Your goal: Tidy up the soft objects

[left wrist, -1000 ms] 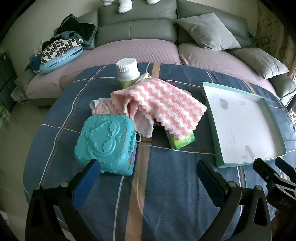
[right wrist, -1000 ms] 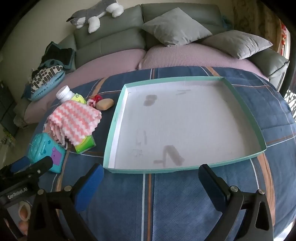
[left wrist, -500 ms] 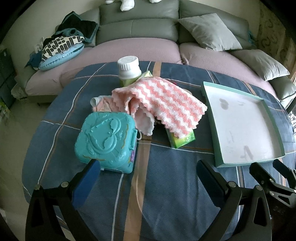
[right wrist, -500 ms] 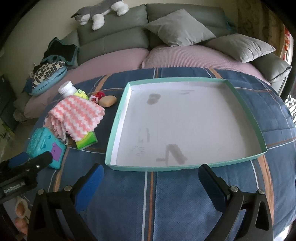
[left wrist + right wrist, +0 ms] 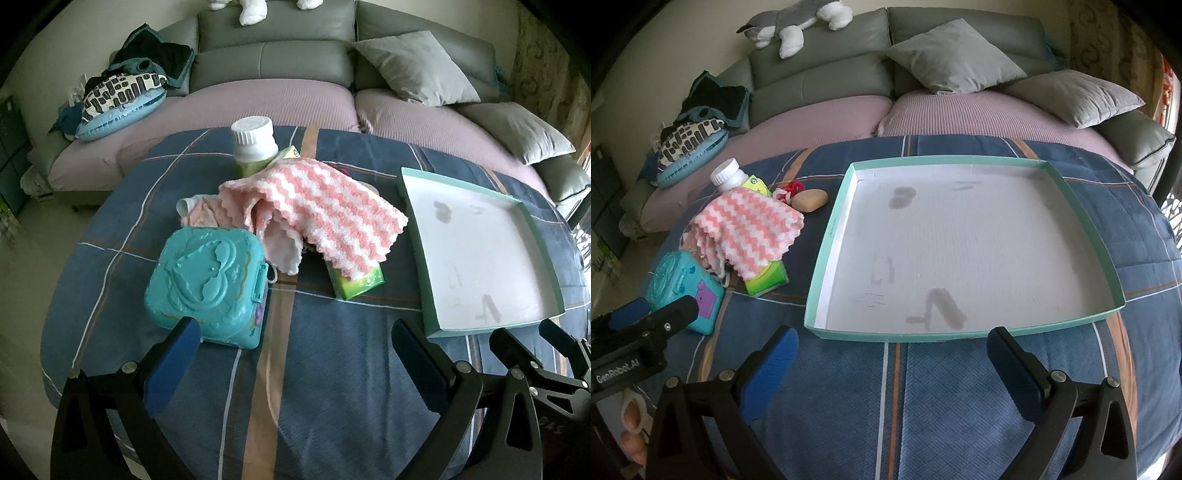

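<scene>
Pink-and-white zigzag cloth (image 5: 325, 221): one item, centre of the left wrist view, draped over a green carton (image 5: 360, 282) and touching a paler pink cloth (image 5: 207, 216) bunched at its left; it lies in the same heap as a second ago. Teal plastic case (image 5: 207, 284): lower left of centre, just beside the cloths, lying lower in the frame than before as my left gripper (image 5: 291, 354) has pulled back a little, both fingers spread wide and holding nothing. White-capped bottle (image 5: 253, 142): upper centre, behind the heap. Teal-rimmed tray (image 5: 1082, 221): fills the middle of the right wrist view, white floor bare but stained, shown slightly smaller than earlier. My right gripper (image 5: 892, 363): fingers apart at the tray's near edge, empty. Tan oval lump (image 5: 810, 200): left of the tray. Blue plaid cover (image 5: 923, 406): beneath everything.
</scene>
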Demonstrator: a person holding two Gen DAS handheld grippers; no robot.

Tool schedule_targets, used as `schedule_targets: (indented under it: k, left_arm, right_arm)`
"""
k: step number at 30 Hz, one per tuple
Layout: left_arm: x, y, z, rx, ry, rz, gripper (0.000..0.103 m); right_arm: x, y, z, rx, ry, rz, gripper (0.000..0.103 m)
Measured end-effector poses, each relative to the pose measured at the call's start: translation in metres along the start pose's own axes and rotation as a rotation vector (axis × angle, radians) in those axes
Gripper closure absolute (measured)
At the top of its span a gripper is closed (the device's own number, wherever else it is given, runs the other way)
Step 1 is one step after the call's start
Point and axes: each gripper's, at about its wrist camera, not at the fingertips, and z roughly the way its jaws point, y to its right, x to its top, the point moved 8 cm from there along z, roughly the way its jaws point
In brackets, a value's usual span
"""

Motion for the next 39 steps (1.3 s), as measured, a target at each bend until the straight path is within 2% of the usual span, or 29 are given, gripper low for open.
schedule_targets:
  k: [12,17,21,25,31,39]
  left_arm:
    - [0.005,-0.002,-0.009,-0.011,0.015,-0.012,0.0]
    - [0.032,-0.012,-0.03,-0.02,0.058,-0.028,0.0]
    - [0.06,-0.027,-0.039,-0.023,0.094,-0.048,0.0]
    - [0.077,-0.048,-0.033,-0.027,0.069,-0.058,0.0]
    - [0.094,-0.086,-0.017,-0.037,0.023,-0.119,0.0]
    - [0.1,-0.132,0.017,-0.005,-0.05,-0.165,0.0]
  right_arm:
    - [0.0,0.0,-0.001,0.01,-0.01,0.008,0.0]
    - [0.023,-0.006,-0.018,0.054,0.057,0.004,0.0]
    - [0.049,-0.018,-0.025,0.051,0.096,-0.034,0.0]
    - [0.071,-0.037,-0.023,0.071,0.099,-0.066,0.0]
    - [0.094,-0.08,-0.004,0.129,0.051,-0.122,0.0]
    - [0.096,-0.135,0.039,0.182,-0.046,-0.219,0.0]
